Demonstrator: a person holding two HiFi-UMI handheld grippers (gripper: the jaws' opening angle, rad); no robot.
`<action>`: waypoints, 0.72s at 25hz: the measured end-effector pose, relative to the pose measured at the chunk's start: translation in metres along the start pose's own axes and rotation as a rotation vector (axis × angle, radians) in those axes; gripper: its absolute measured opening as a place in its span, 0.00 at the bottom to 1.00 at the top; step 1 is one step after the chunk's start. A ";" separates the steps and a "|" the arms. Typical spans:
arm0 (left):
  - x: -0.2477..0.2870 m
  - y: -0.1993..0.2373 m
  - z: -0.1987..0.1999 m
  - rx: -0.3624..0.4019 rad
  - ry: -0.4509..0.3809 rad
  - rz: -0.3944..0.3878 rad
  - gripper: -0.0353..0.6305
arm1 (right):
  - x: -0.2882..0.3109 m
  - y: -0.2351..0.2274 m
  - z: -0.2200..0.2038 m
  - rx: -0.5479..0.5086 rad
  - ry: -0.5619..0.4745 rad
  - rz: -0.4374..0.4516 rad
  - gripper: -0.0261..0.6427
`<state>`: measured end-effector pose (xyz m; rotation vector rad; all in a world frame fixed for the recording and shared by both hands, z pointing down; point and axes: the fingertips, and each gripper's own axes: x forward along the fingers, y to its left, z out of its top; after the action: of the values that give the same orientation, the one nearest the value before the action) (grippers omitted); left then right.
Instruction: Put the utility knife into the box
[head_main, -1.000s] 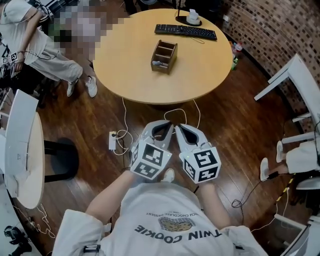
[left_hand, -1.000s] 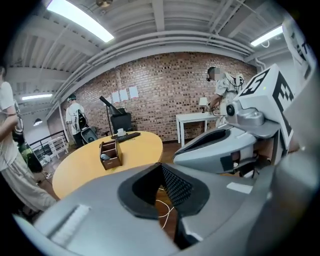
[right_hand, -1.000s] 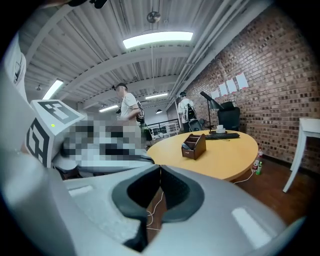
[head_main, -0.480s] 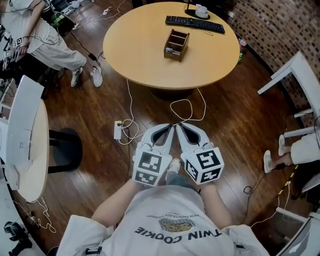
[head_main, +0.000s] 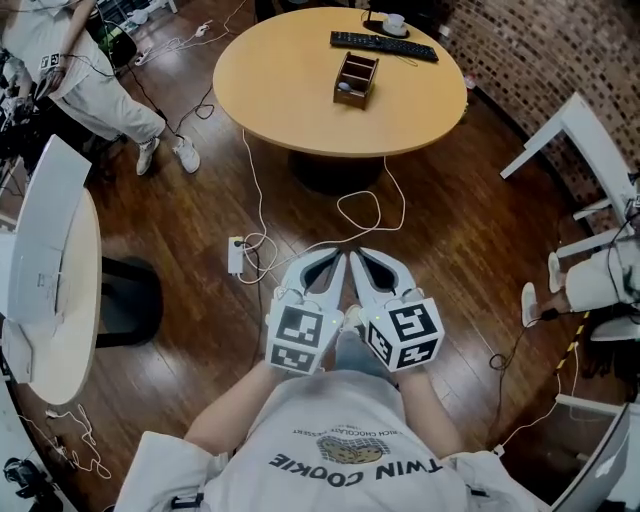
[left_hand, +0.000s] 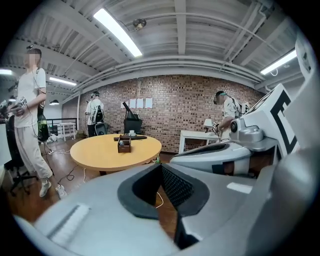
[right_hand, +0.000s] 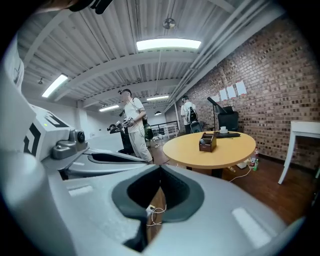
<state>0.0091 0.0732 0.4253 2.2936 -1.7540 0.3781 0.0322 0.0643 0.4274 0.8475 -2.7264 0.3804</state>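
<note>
A brown wooden box (head_main: 357, 80) with compartments stands on the round wooden table (head_main: 300, 100); something small and pale lies in it. I cannot make out a utility knife anywhere. My left gripper (head_main: 334, 264) and right gripper (head_main: 357, 260) are held side by side over the floor, well short of the table, both shut and empty. In the left gripper view the box (left_hand: 124, 145) is far ahead of the shut left gripper (left_hand: 161, 165). In the right gripper view the box (right_hand: 207, 141) is likewise distant from the shut right gripper (right_hand: 160, 169).
A black keyboard (head_main: 384, 45) and a cup (head_main: 393, 22) sit at the table's far edge. A power strip (head_main: 236, 256) and white cables (head_main: 360, 210) lie on the wood floor ahead. White tables stand at left (head_main: 50, 270) and right (head_main: 570, 140). A person (head_main: 90, 90) stands upper left.
The table and box have slid toward the top of the head view and look farther off. Both grippers stay shut, side by side, in the same pose.
</note>
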 end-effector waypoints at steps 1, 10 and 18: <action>-0.007 -0.002 -0.002 0.001 -0.003 -0.005 0.06 | -0.004 0.007 -0.002 0.000 -0.002 -0.008 0.04; -0.050 -0.013 -0.014 0.005 -0.030 -0.043 0.06 | -0.033 0.045 -0.016 0.001 -0.016 -0.073 0.04; -0.054 -0.023 -0.017 0.005 -0.036 -0.072 0.06 | -0.045 0.045 -0.023 0.005 -0.011 -0.112 0.04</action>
<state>0.0171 0.1335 0.4226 2.3735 -1.6825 0.3305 0.0452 0.1307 0.4271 1.0015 -2.6739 0.3599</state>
